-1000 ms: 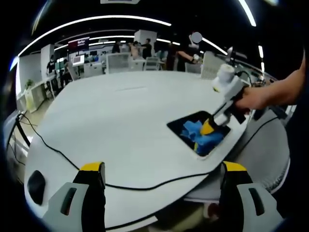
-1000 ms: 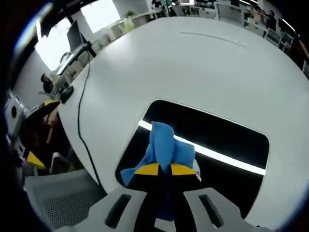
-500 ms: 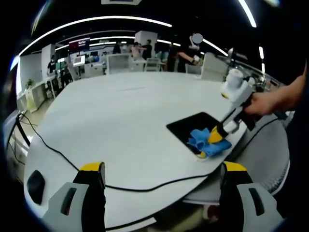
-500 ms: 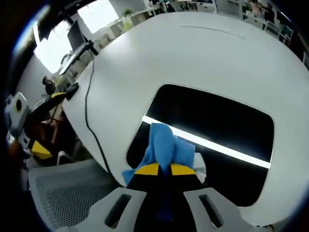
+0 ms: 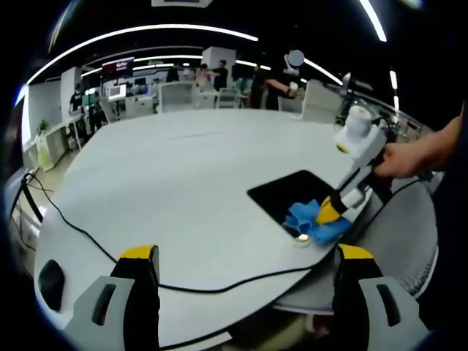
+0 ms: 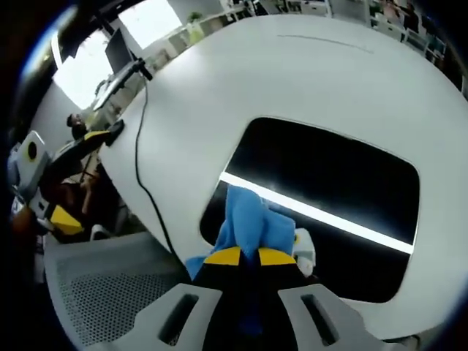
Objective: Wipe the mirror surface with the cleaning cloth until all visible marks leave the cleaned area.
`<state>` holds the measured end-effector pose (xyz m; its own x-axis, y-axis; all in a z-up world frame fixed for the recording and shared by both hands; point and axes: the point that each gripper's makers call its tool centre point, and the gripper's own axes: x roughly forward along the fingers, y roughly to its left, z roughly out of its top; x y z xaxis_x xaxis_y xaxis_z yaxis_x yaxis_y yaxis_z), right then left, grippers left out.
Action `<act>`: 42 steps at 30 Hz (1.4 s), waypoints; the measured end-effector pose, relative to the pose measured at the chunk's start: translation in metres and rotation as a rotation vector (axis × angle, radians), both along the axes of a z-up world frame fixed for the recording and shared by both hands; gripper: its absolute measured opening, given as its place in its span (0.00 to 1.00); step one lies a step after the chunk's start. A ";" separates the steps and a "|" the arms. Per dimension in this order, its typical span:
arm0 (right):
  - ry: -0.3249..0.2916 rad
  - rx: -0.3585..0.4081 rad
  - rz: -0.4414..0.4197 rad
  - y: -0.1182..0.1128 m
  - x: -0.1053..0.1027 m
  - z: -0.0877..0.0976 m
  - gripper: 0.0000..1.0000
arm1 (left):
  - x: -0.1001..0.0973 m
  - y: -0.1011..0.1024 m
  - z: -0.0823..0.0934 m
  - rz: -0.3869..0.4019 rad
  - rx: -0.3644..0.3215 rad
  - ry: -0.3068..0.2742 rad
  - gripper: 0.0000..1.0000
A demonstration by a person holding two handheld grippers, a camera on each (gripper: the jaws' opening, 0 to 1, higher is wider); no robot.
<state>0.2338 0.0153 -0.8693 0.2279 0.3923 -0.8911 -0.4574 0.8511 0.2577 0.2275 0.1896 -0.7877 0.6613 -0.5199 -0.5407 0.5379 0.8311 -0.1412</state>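
Observation:
A dark rectangular mirror (image 6: 329,186) lies flat on the white table (image 6: 219,95), reflecting a bright ceiling light strip. My right gripper (image 6: 248,257) is shut on a blue cleaning cloth (image 6: 250,223), which presses on the mirror's near edge. In the left gripper view the mirror (image 5: 281,194) sits at the table's right edge, with the cloth (image 5: 311,219) on its near corner under the right gripper (image 5: 330,212), held by a person's hand. My left gripper (image 5: 245,267) stands open above the table's near edge, holding nothing.
A black cable (image 5: 88,230) runs across the near part of the white table (image 5: 168,168). A mesh office chair (image 6: 102,292) stands just beside the table edge below the mirror. Desks, chairs and people fill the far background.
The right gripper has dragged the cloth toward the mirror's near corner at the table edge. The left gripper has stayed put.

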 end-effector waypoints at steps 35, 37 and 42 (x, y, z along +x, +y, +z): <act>-0.006 -0.007 0.003 -0.036 0.002 0.000 0.01 | 0.005 -0.010 0.003 -0.014 0.008 -0.003 1.00; -0.005 -0.009 -0.004 -0.041 0.002 0.000 0.01 | 0.005 -0.009 0.002 -0.014 0.009 -0.002 1.00; -0.001 -0.008 -0.021 -0.048 0.002 0.000 0.01 | 0.005 -0.009 0.002 -0.013 0.009 -0.001 1.00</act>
